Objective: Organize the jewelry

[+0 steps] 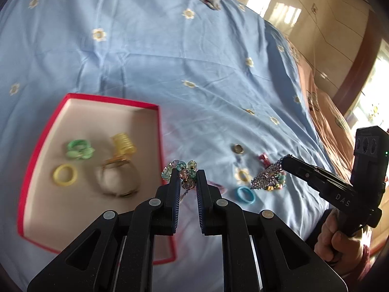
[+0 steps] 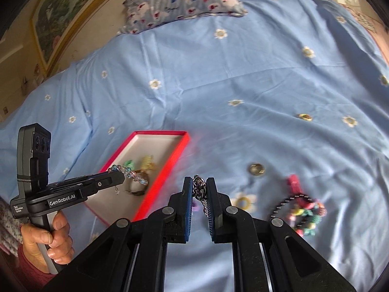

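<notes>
My left gripper [image 1: 186, 174] pinches a crystal bead bracelet [image 1: 181, 168] just right of the red box [image 1: 34, 150]. Right gripper [image 2: 199, 186] pinches a metal chain bracelet [image 2: 199, 187], also right of box.

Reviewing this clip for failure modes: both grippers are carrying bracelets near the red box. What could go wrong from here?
1. The left gripper pinches the beaded bracelet only at its fingertips, with a small chain dangling below; it might slip out before reaching the red box.
2. The right gripper holds the chain bracelet with links hanging loose, which could snag.
3. The box already holds several rings, so a dropped bracelet may tangle with them.
</notes>
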